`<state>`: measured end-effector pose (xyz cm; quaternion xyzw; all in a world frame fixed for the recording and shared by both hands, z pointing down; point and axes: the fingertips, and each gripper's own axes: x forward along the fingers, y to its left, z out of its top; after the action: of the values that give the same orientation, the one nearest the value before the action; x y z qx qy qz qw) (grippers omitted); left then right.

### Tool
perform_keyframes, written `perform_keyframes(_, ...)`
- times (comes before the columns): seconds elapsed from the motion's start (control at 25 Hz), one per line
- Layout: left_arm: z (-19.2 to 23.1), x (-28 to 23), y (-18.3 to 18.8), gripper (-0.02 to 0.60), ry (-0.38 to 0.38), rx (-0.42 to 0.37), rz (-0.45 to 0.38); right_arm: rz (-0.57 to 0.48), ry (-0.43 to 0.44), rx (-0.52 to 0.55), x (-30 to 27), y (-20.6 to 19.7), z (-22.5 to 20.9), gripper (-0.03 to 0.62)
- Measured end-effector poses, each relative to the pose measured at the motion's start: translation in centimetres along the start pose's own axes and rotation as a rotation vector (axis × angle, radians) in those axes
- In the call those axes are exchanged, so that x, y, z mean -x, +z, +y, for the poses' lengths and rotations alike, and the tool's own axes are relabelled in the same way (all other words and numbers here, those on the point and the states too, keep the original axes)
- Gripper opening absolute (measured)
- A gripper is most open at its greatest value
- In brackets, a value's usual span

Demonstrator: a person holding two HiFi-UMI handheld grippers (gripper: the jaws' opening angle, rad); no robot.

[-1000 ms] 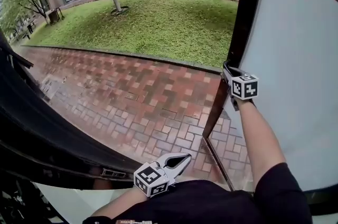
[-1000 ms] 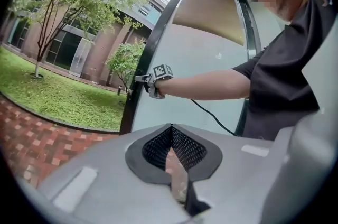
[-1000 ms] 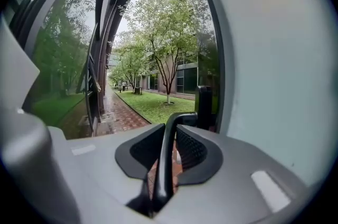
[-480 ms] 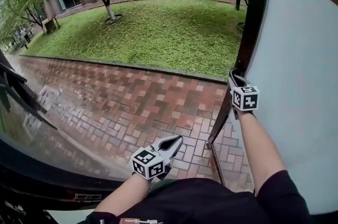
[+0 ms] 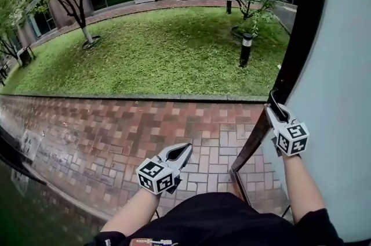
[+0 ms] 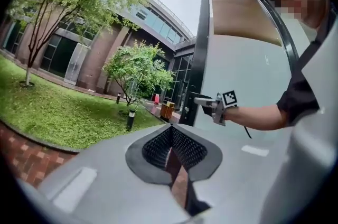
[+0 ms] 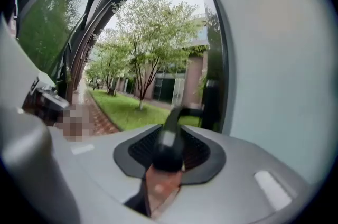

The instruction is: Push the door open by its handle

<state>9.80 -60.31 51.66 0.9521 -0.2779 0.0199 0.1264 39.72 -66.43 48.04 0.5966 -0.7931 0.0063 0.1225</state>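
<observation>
Head view: your left tongs (image 5: 186,148) hang over red brick paving (image 5: 116,129); your right tongs (image 5: 273,104) are at the black edge of the pale grey door (image 5: 342,100).

Left gripper view: tips together, nothing between them.

Right gripper view: the dark metal lever handle (image 7: 170,136) lies loose between jaws that have just been opening.

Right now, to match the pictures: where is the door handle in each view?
Head view: door handle, right of centre, on the door's dark edge.
Left gripper view: just right of centre, beside that edge.
Right gripper view: centre, between the right tool's jaws, which have just been opening.
Shared landmark: the dark edge.
</observation>
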Motion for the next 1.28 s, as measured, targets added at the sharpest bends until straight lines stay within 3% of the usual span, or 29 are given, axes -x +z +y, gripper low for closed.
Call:
perform_keyframes(0.12, 2.1, -2.3, 1.6, 0.000, -0.066, -0.035, 0.017, 0.193, 0.112, -0.082, 0.6, -11.4, 2.5, 0.084)
perform_keyframes(0.16, 2.5, -3.1, 1.7, 0.000, -0.088, -0.038, 0.025, 0.224, 0.133, -0.104, 1.4, -14.4, 3.4, 0.084)
perform_keyframes(0.24, 3.9, -4.8, 1.9, 0.000, -0.097, -0.032, 0.028, 0.200, 0.154, -0.163, 2.4, -16.3, 4.6, 0.084)
perform_keyframes(0.32, 5.6, -6.5, 2.5, 0.000, -0.082, 0.021, 0.010, 0.131, 0.194, -0.225, 1.8, -15.0, 5.3, 0.084)
perform_keyframes(0.4, 6.4, -7.8, 2.7, 0.000, -0.069, 0.069, -0.001, 0.086, 0.261, -0.218, 0.6, -12.7, 5.9, 0.084)
perform_keyframes(0.68, 6.7, -9.1, 2.0, 0.000, 0.042, 0.052, 0.006, 0.038, 0.477, 0.080, -4.1, -8.4, 7.2, 0.084)
perform_keyframes(0.84, 6.9, -10.0, 1.0, 0.000, 0.068, 0.096, -0.001, 0.051, 0.575, 0.032, -6.1, -10.0, 8.3, 0.084)
perform_keyframes(0.92, 7.8, -10.2, 1.1, 0.000, 0.065, 0.074, 0.005, 0.048, 0.571, 0.020, -7.0, -10.1, 8.0, 0.084)
perform_keyframes(1.08, 10.5, -9.6, 1.7, 0.000, 0.065, 0.056, 0.003, 0.029, 0.473, -0.082, -8.9, -8.7, 6.2, 0.084)
perform_keyframes(1.28, 12.9, -8.0, 2.1, 0.000, 0.038, 0.026, 0.006, 0.001, 0.425, -0.115, -10.2, -6.8, 7.3, 0.084)
